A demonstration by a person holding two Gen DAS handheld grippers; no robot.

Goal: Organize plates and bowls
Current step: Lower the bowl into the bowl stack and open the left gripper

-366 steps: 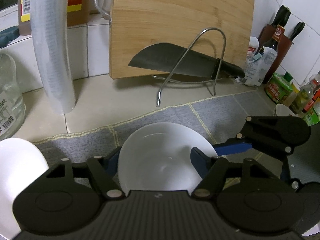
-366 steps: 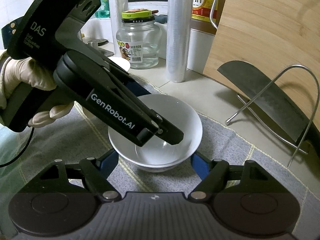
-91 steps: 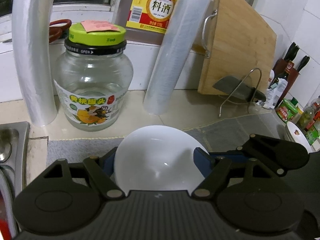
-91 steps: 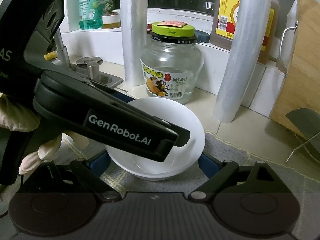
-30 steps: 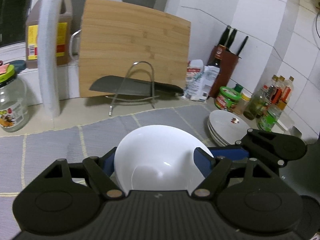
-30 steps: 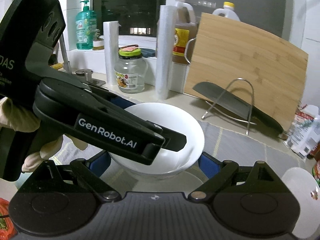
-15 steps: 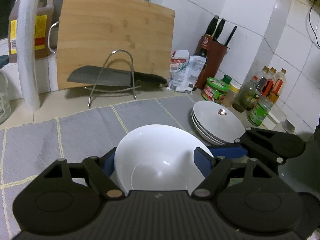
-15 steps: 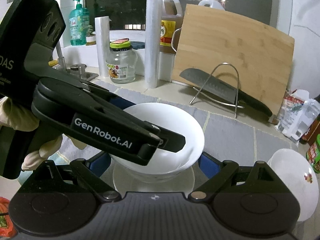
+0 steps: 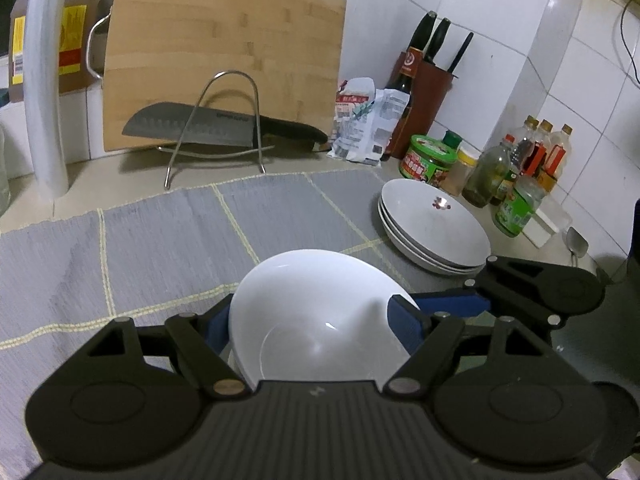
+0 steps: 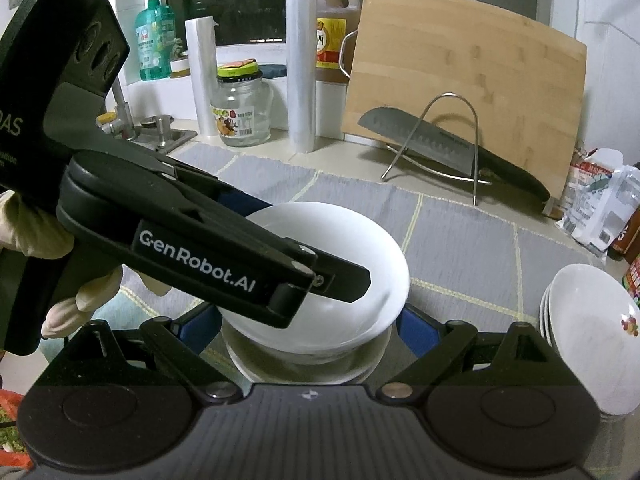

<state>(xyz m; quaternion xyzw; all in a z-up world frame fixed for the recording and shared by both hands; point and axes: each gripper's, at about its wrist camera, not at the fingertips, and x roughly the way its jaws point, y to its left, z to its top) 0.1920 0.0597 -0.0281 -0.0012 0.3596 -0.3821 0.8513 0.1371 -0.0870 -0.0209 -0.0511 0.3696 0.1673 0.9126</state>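
A white bowl (image 9: 320, 312) is gripped on both sides, with my left gripper (image 9: 316, 320) and my right gripper (image 10: 308, 324) each shut on it. In the right wrist view the held bowl (image 10: 360, 248) hangs just above another white bowl (image 10: 304, 368) that sits on the grey mat (image 10: 460, 240); whether the two touch is hard to tell. My left gripper's arm crosses the held bowl in that view. A stack of white plates (image 9: 432, 224) sits on the counter to the right, also seen in the right wrist view (image 10: 588, 320).
A bamboo cutting board (image 9: 224, 64) leans on the back wall behind a wire stand holding a cleaver (image 9: 200, 130). Sauce bottles (image 9: 516, 176), a green jar (image 9: 428, 158) and a knife block (image 9: 424, 92) crowd the right. A glass jar (image 10: 240, 108) and film rolls (image 10: 300, 64) stand at the back left.
Both grippers carried the bowl rightward along the mat from the glass jar toward the plate stack. A second bowl now shows directly beneath the held one.
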